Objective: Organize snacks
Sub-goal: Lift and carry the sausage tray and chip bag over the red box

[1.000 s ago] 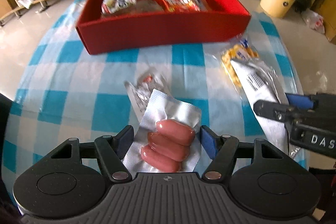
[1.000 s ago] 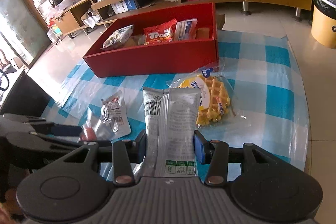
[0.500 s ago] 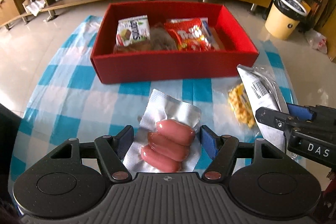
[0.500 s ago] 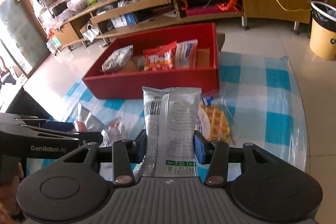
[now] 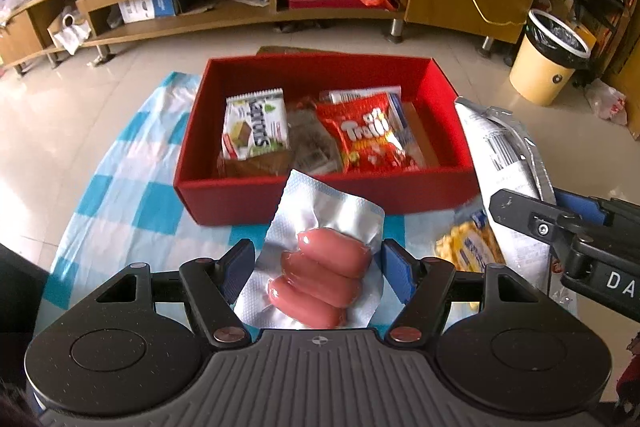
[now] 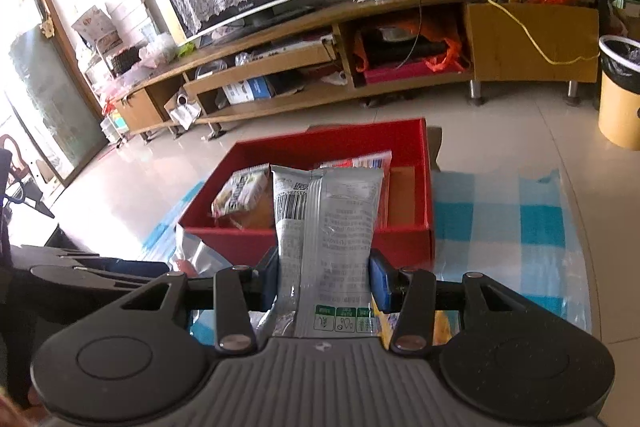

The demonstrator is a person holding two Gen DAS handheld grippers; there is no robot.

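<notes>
While the left gripper clamped the sausage pack above the cloth, the right gripper pinched a grey packet before the red box

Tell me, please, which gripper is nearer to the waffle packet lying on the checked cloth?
Right. The right gripper, holding the silver packet, hangs directly over the waffle packet; the left gripper, holding sausages, sits beside it.

We record: box, red inside and out; tablecloth, blue-and-white check; sausages, pink, in a silver-white pack; packet, silver-grey with black barcode and green marks; bag, red with white lettering; bin, yellow, black-lined.
</notes>
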